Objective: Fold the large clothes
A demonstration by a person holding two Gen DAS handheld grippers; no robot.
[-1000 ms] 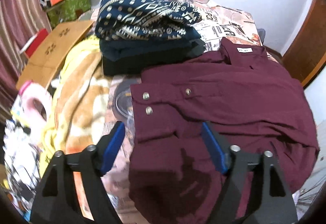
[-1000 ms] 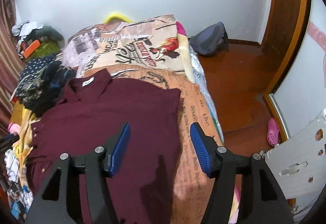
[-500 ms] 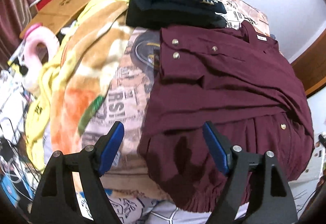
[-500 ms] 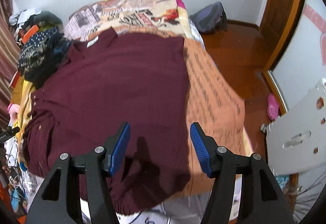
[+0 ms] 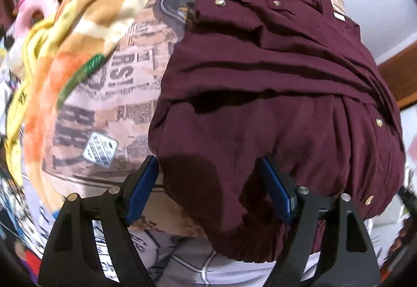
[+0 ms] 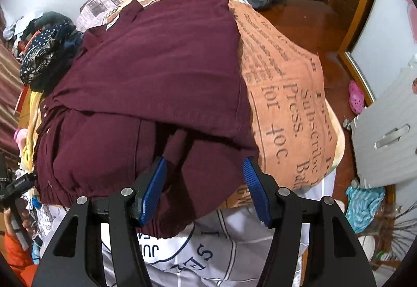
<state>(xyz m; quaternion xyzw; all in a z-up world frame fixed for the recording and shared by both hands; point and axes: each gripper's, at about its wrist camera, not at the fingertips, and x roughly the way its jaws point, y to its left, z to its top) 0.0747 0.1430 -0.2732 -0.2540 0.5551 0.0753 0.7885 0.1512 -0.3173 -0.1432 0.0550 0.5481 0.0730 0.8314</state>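
Note:
A large maroon jacket point(image 5: 273, 94) with metal snaps lies spread on the bed, sleeves folded across its body; it also shows in the right wrist view point(image 6: 156, 73). Its elastic hem hangs over the bed's near edge. My left gripper point(image 5: 208, 190) is open, its blue pads either side of the hem's left corner, close above the cloth. My right gripper point(image 6: 206, 190) is open over the hem's right corner, where a sleeve end lies. Neither holds anything.
A newspaper-print blanket point(image 6: 286, 83) covers the bed. A stack of folded dark clothes point(image 6: 47, 60) sits at the far left, by a yellow-orange blanket point(image 5: 78, 34). A white printed sheet point(image 6: 208, 255) hangs at the front. Wooden floor and a white cabinet point(image 6: 385, 130) lie to the right.
Both grippers have come back and down from over the jacket's middle to its hem at the bed's near edge. Both stay open.

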